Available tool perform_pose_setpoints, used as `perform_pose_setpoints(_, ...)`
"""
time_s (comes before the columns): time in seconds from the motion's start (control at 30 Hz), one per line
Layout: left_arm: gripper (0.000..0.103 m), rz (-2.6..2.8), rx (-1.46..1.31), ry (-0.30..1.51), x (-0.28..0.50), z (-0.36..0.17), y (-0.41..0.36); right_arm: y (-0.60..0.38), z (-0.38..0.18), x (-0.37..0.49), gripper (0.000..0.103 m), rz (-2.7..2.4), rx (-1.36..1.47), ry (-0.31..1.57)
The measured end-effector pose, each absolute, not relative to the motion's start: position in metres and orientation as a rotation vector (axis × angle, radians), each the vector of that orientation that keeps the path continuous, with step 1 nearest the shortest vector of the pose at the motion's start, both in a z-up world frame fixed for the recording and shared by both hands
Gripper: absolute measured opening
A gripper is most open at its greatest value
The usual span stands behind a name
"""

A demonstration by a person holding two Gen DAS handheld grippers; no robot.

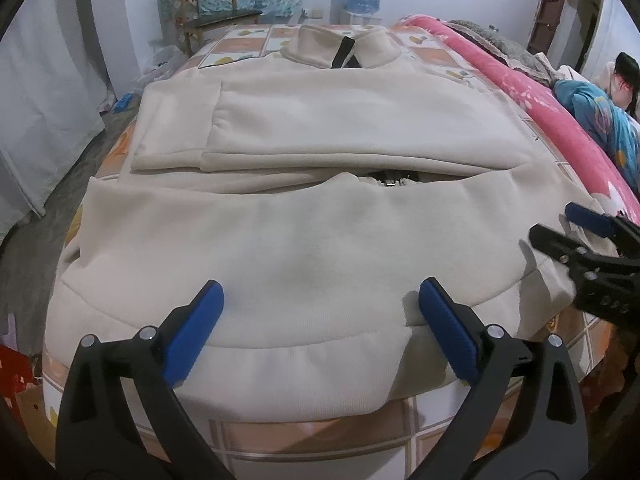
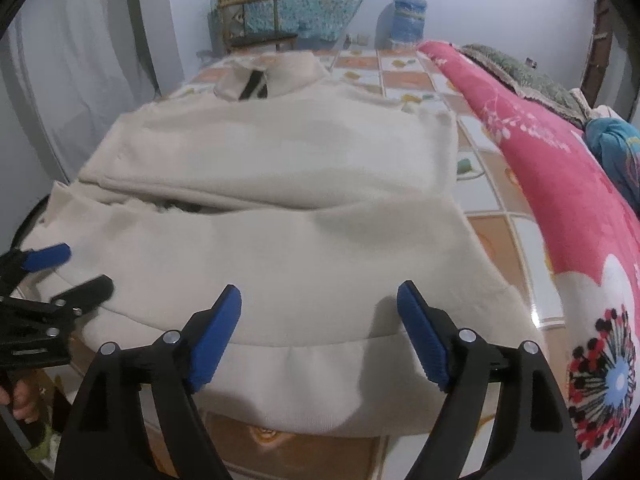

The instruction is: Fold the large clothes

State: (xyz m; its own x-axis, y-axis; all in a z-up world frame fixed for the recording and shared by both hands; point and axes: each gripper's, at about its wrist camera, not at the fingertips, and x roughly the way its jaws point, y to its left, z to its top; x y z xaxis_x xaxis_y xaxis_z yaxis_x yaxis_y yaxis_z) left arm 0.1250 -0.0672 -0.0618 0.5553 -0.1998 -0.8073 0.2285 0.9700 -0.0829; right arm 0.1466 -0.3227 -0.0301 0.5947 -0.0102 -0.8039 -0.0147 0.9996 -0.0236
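Left gripper (image 1: 320, 326): two black plastic arms, each with triangular cut-outs and two silver round-head rivets; fingers (image 1: 192, 336) capped with blue ribbed pads.

Right gripper (image 2: 320, 332): same build, with black angular arms, silver pivots and blue serrated pads (image 2: 424, 340) on the inner faces.

Hand (image 2: 22, 400): bare skin, a few fingers visible at the frame edge around a black handle.

tiled-pattern bed (image 1: 320, 436), cream sweatshirt (image 1: 304, 240) spread flat on it, pink floral blanket (image 2: 560, 208) alongside
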Motion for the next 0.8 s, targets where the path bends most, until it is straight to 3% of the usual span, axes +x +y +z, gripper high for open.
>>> perform_pose_setpoints(0.3, 0.095, -0.244, 0.036, 0.955, 0.1254, -0.0616, -0.0694, -0.3239, -0.0393, 0.1521, 0.085, -0.006, -0.02, 0.958)
perform_pose_setpoints(0.8, 0.095, -0.244, 0.035, 0.956, 0.1252, -0.0617, -0.0691, -0.3245, -0.0405, 0.1539, 0.088, -0.007, -0.018, 0.966)
